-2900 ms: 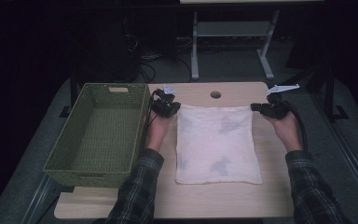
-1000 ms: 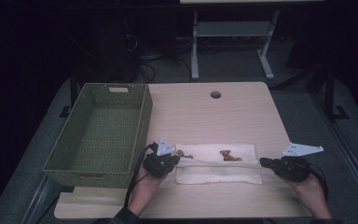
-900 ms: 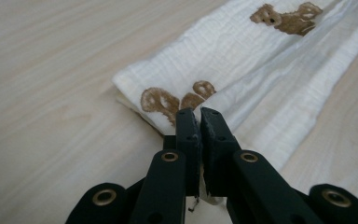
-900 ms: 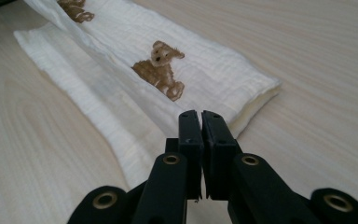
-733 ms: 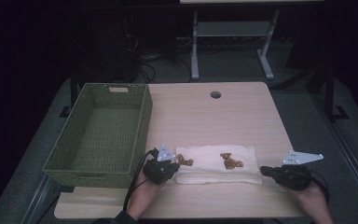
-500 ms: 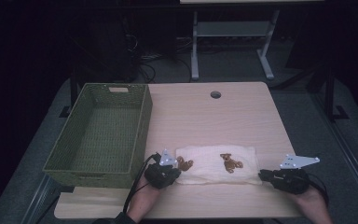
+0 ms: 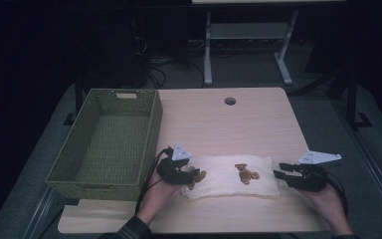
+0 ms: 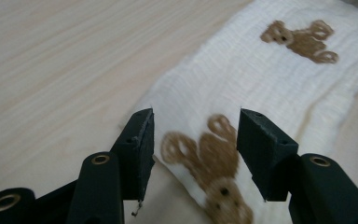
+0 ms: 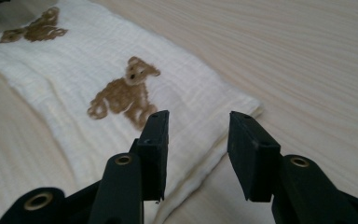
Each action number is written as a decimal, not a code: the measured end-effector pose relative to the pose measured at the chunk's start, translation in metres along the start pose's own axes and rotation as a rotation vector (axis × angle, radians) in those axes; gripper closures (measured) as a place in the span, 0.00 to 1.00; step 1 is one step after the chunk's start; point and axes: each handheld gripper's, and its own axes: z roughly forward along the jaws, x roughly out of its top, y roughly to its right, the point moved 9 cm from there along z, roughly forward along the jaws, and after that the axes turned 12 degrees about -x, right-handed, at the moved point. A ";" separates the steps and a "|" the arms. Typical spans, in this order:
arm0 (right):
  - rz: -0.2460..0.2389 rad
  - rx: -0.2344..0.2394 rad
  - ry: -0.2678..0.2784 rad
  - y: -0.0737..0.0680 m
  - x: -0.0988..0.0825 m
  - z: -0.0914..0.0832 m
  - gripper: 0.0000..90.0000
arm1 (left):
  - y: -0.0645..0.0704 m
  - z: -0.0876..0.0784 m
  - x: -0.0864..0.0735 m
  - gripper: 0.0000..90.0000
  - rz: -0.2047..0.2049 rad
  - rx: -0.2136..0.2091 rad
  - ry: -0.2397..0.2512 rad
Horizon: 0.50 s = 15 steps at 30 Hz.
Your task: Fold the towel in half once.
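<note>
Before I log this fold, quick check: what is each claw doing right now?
Left claw: open, jaws just been opening, holding nothing, folded bear cloth lying below them.
Right claw: open, jaws just been opening, holding nothing, over the cloth's end.

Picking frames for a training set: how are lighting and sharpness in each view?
High view: dim, dark surroundings, the folded white bear-print cloth slightly soft. Left gripper view: bright, even, nearest bear blurred. Right gripper view: bright, cloth weave sharp, far corner soft.
</note>
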 end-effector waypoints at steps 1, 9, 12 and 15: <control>0.000 0.000 0.000 0.000 0.000 0.000 0.65 | 0.000 0.000 0.000 0.51 0.000 0.000 0.000; 0.024 -0.047 -0.012 0.022 0.020 0.026 0.71 | -0.029 0.018 0.014 0.54 -0.039 0.024 -0.001; 0.036 -0.062 -0.014 0.028 0.023 0.036 0.72 | -0.039 0.022 0.013 0.55 -0.052 0.035 -0.008; 0.044 -0.064 -0.033 0.032 0.023 0.046 0.72 | -0.044 0.024 0.012 0.56 -0.062 0.045 -0.013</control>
